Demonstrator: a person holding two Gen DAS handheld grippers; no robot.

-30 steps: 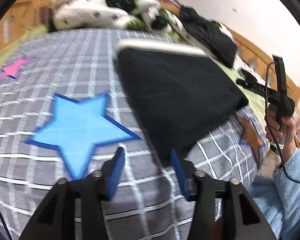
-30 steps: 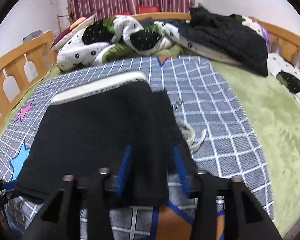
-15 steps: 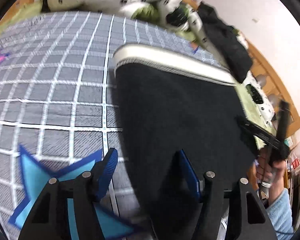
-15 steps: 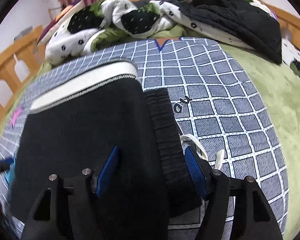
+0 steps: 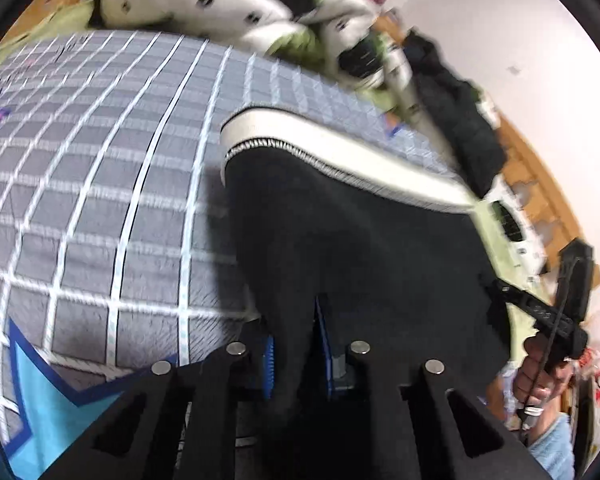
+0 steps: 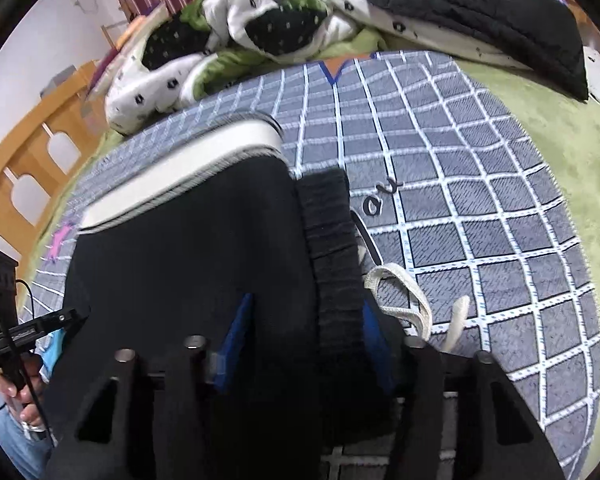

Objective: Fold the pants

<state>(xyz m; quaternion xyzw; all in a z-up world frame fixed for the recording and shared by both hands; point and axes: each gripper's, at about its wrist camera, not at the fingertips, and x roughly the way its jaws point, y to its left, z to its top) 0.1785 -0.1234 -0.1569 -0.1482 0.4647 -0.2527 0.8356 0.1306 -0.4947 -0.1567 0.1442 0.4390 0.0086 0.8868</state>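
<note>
Black pants [image 5: 352, 240] with a white stripe along the far edge lie folded on the grey checked bedspread [image 5: 100, 208]. My left gripper [image 5: 296, 344] is shut on the near left edge of the pants. In the right wrist view the pants [image 6: 188, 264] fill the middle, with the ribbed waistband [image 6: 332, 248] and a white drawstring [image 6: 404, 296] at their right side. My right gripper [image 6: 304, 340] has its jaws around the waistband edge, closed in on the cloth. The right gripper also shows in the left wrist view [image 5: 548, 312], held by a hand.
A crumpled white, black and green quilt [image 6: 236, 40] and a black jacket [image 6: 492, 12] lie at the head of the bed. A wooden bed rail [image 6: 28, 160] runs along the left. A green blanket [image 6: 560, 128] covers the right side. A blue star [image 5: 48, 412] is printed near the front.
Both grippers moved forward over the near edge of the pants. The left jaws went from wide open to shut on the cloth; the right jaws narrowed around the waistband.
</note>
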